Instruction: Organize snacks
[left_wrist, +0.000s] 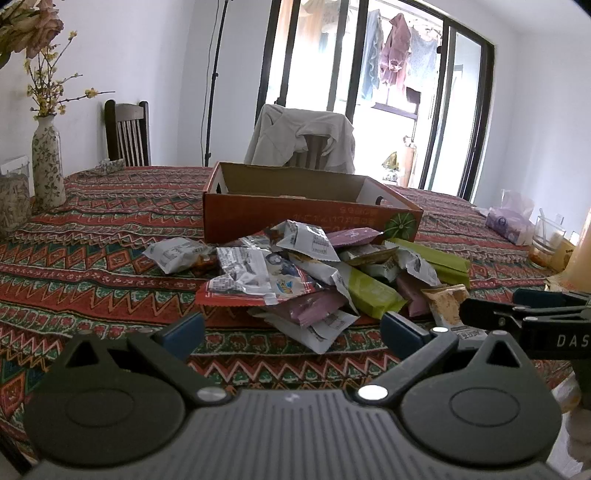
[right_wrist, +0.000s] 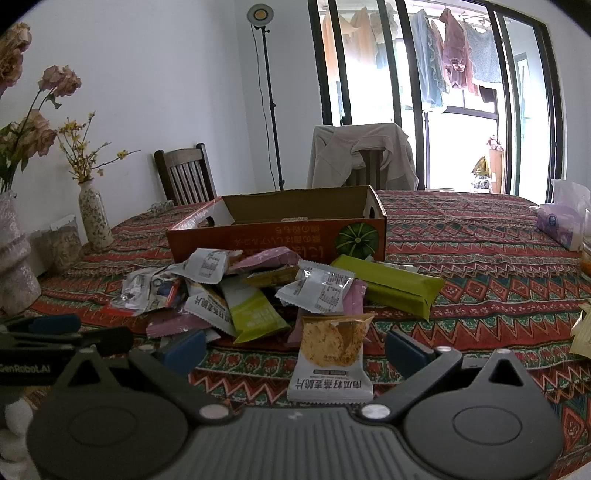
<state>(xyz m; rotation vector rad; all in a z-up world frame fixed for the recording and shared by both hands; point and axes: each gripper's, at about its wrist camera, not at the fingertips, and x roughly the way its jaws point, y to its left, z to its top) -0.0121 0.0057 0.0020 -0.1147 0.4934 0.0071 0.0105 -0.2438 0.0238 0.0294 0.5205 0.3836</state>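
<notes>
Foil and paper snack packets, mixed lot, heaped loose on a patterned tablecloth (right_wrist: 480, 258), directly in front of an open orange cardboard box (right_wrist: 280, 236) printed with a green pumpkin.

Item 1: oat crisp packet (right_wrist: 332, 354), white lower half, golden picture above. Lies flat at the near edge of the heap, apart from the rest, long axis running straight away from the right gripper (right_wrist: 295, 347) toward the box. Sits between that gripper's blue pads, touched by neither as far as can be seen.

Item 2: long green packet (right_wrist: 391, 284), lying crosswise, just in front of the box's pumpkin corner.

Item 3: silver packets (left_wrist: 255, 273) and pink packets (left_wrist: 314, 306), overlapping at the heap's middle.

Right gripper: jaws spread wide, empty. Left gripper (left_wrist: 291, 328): jaws likewise wide, empty, facing the heap's near left side.

Judgement: the right gripper is the nearer tool for item 1, which lies dead ahead and aligned with its fingers; a short forward reach and a close across the packet's narrow width should secure it. The box lies beyond, past the heap; little of its floor is in view.
</notes>
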